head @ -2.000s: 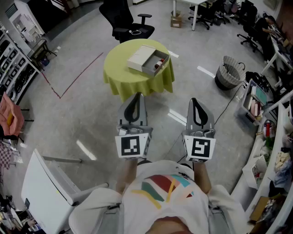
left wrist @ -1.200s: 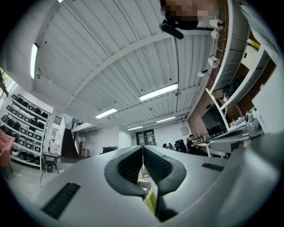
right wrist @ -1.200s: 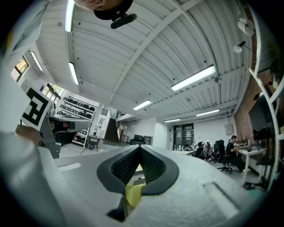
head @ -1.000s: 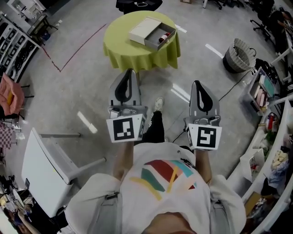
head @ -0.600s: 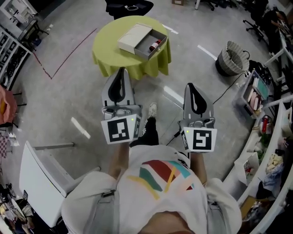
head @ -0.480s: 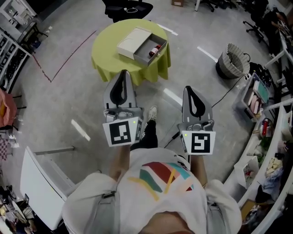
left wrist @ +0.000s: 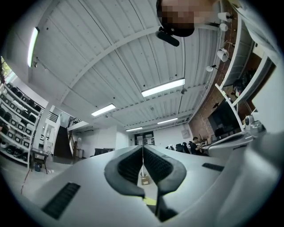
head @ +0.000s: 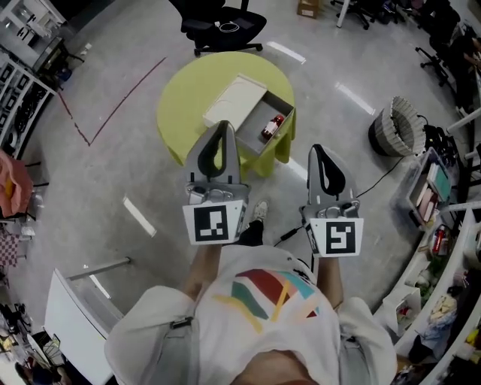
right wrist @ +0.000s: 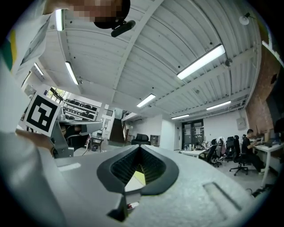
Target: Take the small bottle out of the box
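Note:
A round table with a yellow-green cloth (head: 188, 113) carries a white box (head: 235, 100) with its grey drawer (head: 279, 113) pulled out. The small red-capped bottle (head: 272, 127) lies in that drawer. In the head view my left gripper (head: 222, 126) is held up in front of the table's near edge, its tip just left of the drawer, shut on nothing. My right gripper (head: 322, 149) is to the right of the table over the floor, also shut and empty. The right gripper view shows a sliver of the cloth (right wrist: 138, 177) and the bottle (right wrist: 132, 205) below its jaws.
A black office chair (head: 225, 19) stands behind the table. A wicker basket (head: 396, 126) sits on the floor to the right, with shelves of clutter (head: 440, 225) beyond it. A white chair (head: 75, 316) is at the lower left. Red tape (head: 113, 113) marks the floor.
The table and box have come closer and now sit just beyond the gripper tips. Both grippers stayed shut and side by side.

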`<state>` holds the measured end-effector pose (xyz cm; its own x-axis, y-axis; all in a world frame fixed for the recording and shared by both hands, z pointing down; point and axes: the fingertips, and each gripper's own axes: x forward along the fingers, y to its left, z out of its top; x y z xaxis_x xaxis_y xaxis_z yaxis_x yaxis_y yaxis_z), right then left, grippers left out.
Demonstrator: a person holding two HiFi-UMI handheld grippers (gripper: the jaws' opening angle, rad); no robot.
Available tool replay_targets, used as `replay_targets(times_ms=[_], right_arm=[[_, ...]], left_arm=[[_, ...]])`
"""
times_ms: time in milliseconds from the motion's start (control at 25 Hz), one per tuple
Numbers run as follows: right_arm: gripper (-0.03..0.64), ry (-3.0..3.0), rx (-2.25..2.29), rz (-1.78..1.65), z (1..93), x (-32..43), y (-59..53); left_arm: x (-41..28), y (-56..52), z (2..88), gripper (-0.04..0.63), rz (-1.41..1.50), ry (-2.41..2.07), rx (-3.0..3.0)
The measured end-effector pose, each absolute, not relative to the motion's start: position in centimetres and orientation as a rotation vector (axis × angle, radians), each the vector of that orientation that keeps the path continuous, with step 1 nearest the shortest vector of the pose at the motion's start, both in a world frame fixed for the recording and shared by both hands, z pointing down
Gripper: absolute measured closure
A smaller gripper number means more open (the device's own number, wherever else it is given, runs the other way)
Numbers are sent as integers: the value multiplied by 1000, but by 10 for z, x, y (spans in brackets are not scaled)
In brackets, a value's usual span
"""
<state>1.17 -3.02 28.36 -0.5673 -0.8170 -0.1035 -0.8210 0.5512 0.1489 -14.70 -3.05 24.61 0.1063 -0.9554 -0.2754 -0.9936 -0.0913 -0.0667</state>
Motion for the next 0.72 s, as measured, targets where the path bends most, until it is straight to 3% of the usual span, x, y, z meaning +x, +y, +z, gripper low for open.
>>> replay_targets(times_ms=[320, 720], right_arm=[[612, 2760, -1459, 341, 266, -23, -122], [612, 2748, -1429, 345, 263, -15, -174]], left_arm=[[-177, -126, 240, 580, 306, 1937, -2219], [-156, -173, 258, 580, 225, 1974, -2266]])
